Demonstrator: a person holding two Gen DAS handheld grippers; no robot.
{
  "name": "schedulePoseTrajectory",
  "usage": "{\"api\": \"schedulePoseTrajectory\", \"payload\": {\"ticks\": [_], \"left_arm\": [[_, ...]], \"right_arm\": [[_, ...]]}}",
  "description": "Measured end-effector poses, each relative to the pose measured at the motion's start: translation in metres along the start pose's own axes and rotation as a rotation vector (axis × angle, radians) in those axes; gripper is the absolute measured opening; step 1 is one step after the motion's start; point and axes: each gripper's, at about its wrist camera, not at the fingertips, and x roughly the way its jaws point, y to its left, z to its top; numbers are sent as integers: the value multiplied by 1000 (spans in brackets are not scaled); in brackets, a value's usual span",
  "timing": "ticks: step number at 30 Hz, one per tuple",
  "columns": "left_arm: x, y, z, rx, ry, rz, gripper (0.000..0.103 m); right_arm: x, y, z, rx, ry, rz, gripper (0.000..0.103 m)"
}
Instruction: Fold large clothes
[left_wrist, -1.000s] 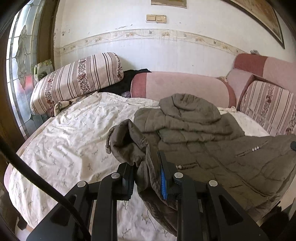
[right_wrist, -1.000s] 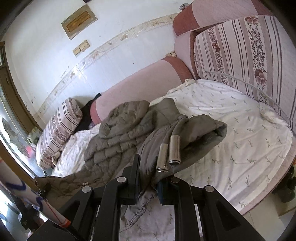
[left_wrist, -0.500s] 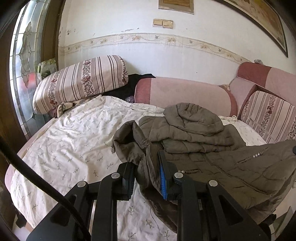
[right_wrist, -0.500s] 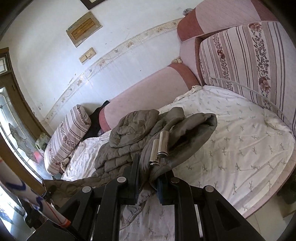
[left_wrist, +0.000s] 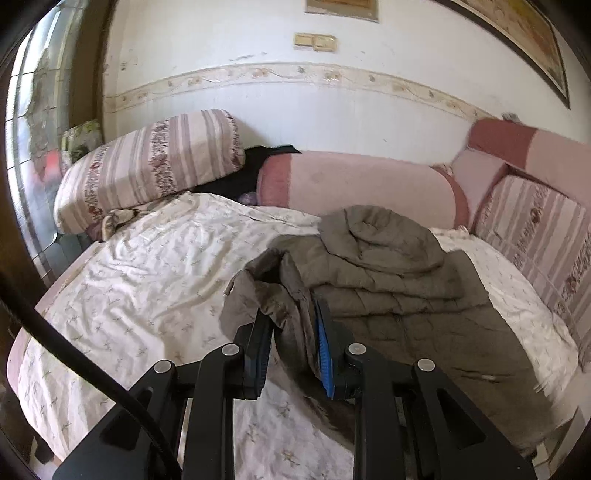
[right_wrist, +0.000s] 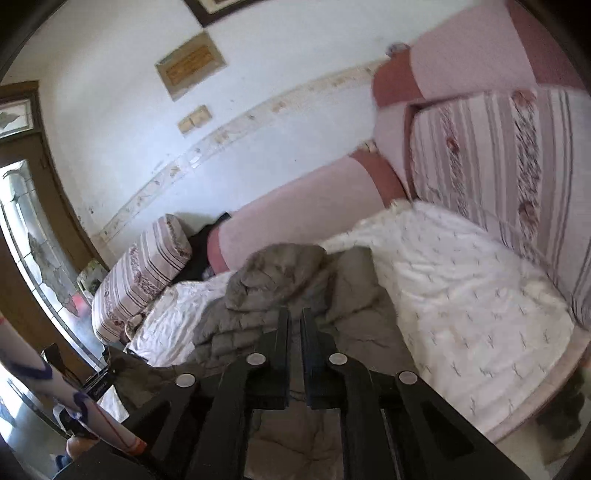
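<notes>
An olive quilted jacket (left_wrist: 388, 280) lies bunched on the white sheet (left_wrist: 147, 288), hood toward the back. My left gripper (left_wrist: 293, 317) is shut on a fold of the jacket's left sleeve and holds it a little above the bed. In the right wrist view the jacket (right_wrist: 280, 280) lies beyond my right gripper (right_wrist: 295, 321). Its jaws are opening with a narrow gap between them, and no cloth is pressed between the pads. The picture there is blurred.
A striped pillow (left_wrist: 147, 166) and a pink bolster (left_wrist: 362, 184) line the back wall, with a black garment (left_wrist: 255, 166) between them. Striped cushions (left_wrist: 535, 229) close off the right side. A glass door (left_wrist: 29, 147) stands at the left.
The sleeve end with the metal toggles has left my right gripper and dropped back onto the jacket. Both grippers have risen. The left one still holds its fold.
</notes>
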Motion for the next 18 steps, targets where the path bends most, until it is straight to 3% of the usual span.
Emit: {"api": "schedulePoseTrajectory", "payload": {"ticks": [1,2,9,11,14,18], "left_arm": [[0,-4,-2,14,1,5,22],[1,-7,-5,27,-1,12,22],[2,-10,-4,12,-4,5,22],[3,-10,-3,4,-1,5,22],[4,-10,-2,4,5,8,22],[3,-7,-2,2,8,13,22]], "right_arm": [[2,-10,-3,23,32,-6,47],[3,-23,-7,56,58,-3,57],[5,-140,-98,400,253,-3,57],[8,-165,-123,509,273,21,58],[18,-185,-147,619,291,76,58],[37,-179,-160,630,318,128,58]]}}
